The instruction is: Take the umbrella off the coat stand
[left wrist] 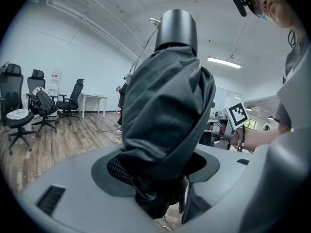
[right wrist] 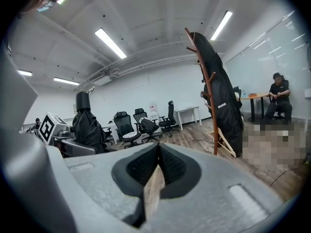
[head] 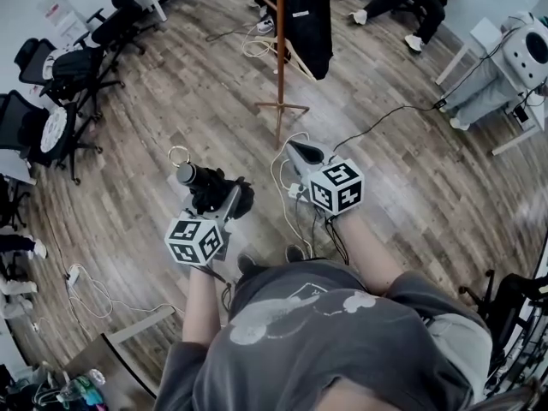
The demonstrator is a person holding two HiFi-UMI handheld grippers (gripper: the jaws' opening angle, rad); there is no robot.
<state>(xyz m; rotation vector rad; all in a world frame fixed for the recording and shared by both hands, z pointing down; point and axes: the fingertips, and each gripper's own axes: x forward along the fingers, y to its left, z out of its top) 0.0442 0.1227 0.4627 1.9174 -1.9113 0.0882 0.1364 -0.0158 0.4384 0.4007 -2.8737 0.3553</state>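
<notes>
My left hand-held gripper [left wrist: 158, 174] is clamped on the folded black umbrella [left wrist: 165, 106]. Its bundled cloth is squeezed between my two grey jaws, and its cylindrical end [left wrist: 176, 30] points up toward the ceiling. Just right of the cloth I see my right hand-held gripper [left wrist: 224, 130], with its marker cube [left wrist: 236, 114] facing me and my arm [left wrist: 262, 137] behind it. Off to the left, black office chairs [left wrist: 19, 113] and a white table [left wrist: 92, 98] stand on the wooden floor [left wrist: 58, 140].
</notes>
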